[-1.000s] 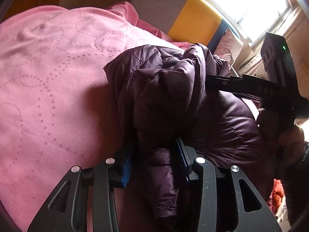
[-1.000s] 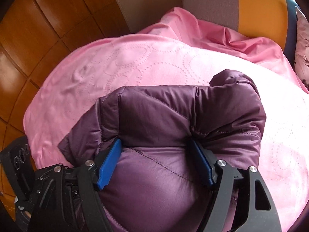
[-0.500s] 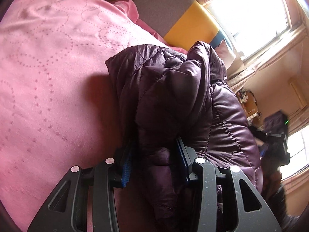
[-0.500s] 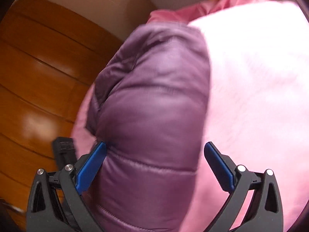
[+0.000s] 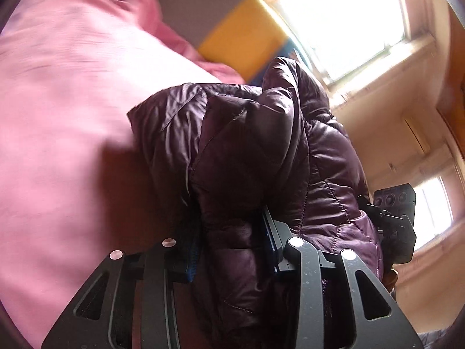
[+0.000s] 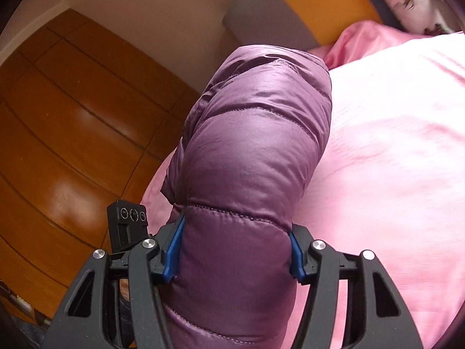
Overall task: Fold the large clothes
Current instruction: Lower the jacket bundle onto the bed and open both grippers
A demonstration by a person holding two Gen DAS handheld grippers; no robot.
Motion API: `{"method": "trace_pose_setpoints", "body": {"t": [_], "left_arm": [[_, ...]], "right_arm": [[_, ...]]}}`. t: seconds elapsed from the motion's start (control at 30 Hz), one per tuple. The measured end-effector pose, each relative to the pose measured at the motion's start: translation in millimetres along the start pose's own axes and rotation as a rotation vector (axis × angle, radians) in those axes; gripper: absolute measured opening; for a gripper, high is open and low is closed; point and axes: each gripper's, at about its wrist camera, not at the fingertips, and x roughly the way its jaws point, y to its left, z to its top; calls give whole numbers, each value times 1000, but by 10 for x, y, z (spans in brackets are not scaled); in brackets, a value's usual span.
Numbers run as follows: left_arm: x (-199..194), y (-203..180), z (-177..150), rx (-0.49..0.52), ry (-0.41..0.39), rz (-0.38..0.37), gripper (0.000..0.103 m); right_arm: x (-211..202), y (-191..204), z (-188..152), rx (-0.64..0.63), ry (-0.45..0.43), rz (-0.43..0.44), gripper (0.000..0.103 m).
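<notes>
Bunched dark-purple quilted puffer jacket held up over pink dotted bedspread. Left gripper jaws clamped narrow on a thick fold; right gripper jaws pressed against the jacket's padded roll, gripping it.

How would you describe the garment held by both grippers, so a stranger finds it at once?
Look at the pink bedspread before the grey and yellow headboard. Over it hangs a purple quilted puffer jacket, clamped by both grippers. It is the only dark, shiny, stitched thing there.

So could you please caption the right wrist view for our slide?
Right tool gripping the purple jacket above the pink bedspread.
</notes>
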Motion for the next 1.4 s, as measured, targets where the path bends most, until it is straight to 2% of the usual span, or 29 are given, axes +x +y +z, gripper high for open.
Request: {"method": "trace_pose_setpoints", "body": {"t": [0.1, 0.27, 0.37, 0.47, 0.5, 0.53, 0.6, 0.7, 0.77, 0.8, 0.87, 0.93, 1.03, 1.13, 1.2, 1.27, 1.4], "left_arm": [[506, -455, 125, 76, 76, -34, 35], [1330, -1149, 198, 202, 194, -42, 34], [1822, -1499, 150, 276, 260, 25, 34], [2149, -1723, 7, 389, 292, 150, 36], [2185, -1740, -30, 401, 292, 166, 37], [2184, -1743, -55, 401, 286, 174, 37], [2140, -1739, -151, 407, 264, 185, 37], [1991, -1704, -219, 429, 219, 211, 37], [1963, -1653, -213, 416, 197, 226, 44], [1958, -1634, -209, 404, 182, 236, 49], [1951, -1620, -228, 374, 174, 240, 53], [1946, -1595, -218, 354, 172, 274, 64], [1946, -1515, -202, 339, 185, 311, 66], [1989, -1425, -218, 340, 182, 358, 74], [1996, -1332, -225, 306, 185, 361, 74], [1973, -1316, -229, 300, 166, 391, 83], [1759, -1412, -247, 277, 111, 415, 84]], "right_arm": [[-502, -280, 10, 21, -80, -73, 57], [-1263, -903, -109, 119, -194, -228, 57], [-1473, -1227, -274, 176, -197, -328, 57], [-1598, -1460, -434, 216, -186, -351, 59], [-1625, -1473, -479, 218, -197, -363, 64], [-1633, -1433, -473, 216, -206, -380, 75], [-1708, -1342, -452, 192, -228, -444, 87], [-1793, -1073, -381, 118, -286, -555, 86], [-1830, -822, -393, 42, -311, -583, 82], [-1814, -711, -402, 3, -308, -594, 78], [-1672, -421, -416, -93, -272, -636, 76], [-1436, -251, -471, -163, -220, -684, 73], [-1092, -147, -685, -239, -168, -776, 74], [-835, -212, -807, -325, -165, -871, 74], [-718, -225, -881, -349, -169, -915, 74], [-672, -192, -896, -348, -183, -927, 74], [-752, -109, -872, -306, -190, -914, 78]]}}
